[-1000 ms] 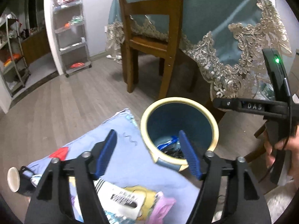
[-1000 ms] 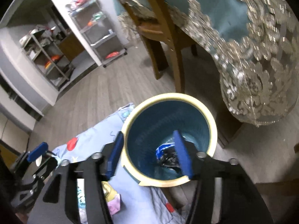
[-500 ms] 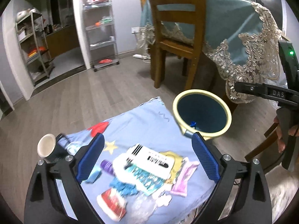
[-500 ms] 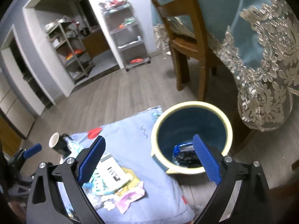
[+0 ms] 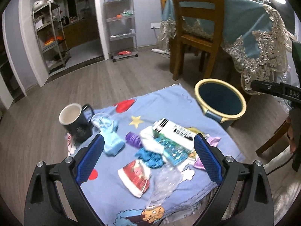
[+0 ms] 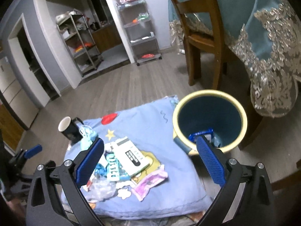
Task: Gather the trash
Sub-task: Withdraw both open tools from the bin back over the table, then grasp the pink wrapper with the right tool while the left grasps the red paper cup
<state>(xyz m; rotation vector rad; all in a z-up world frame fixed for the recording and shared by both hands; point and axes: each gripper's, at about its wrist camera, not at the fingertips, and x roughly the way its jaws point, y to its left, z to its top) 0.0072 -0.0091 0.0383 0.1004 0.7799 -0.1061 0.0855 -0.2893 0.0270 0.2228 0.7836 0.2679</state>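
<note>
- On the blue cloth (image 5: pixel 169 101), toward its middle and near edge, lies the trash: a white box (image 5: pixel 174 130), a teal blister pack (image 5: pixel 173 149), a red-and-white wrapper (image 5: pixel 135 177), crumpled clear plastic (image 5: pixel 167 177) and a purple wrapper (image 6: pixel 150 182).
- Off the cloth's far right corner stands the bin (image 5: pixel 220 98), blue inside with a cream rim; a dark mug (image 5: pixel 75 122) stands at the cloth's left edge.
- Only the right wrist view looks down into the bin, where a blue-edged packet (image 6: pixel 205 134) lies against the near wall; from the left wrist view the bin's inside shows only dark blue.
- Only the left wrist view shows a purple cap (image 5: pixel 133 138) and a pale blue pouch (image 5: pixel 112 141) clearly.
- The left gripper (image 5: pixel 148 158) points down over the pile, jaws wide apart, nothing between the pads.
- The right gripper (image 6: pixel 150 162) points down between the pile and the bin, its jaws opening, nothing gripped.
- Each view catches the other gripper at its edge, cut off; fingers (image 5: pixel 290 137) show at the right border.
- The pile's lower layers are overlapped and blurred, hard to tell apart.
</note>
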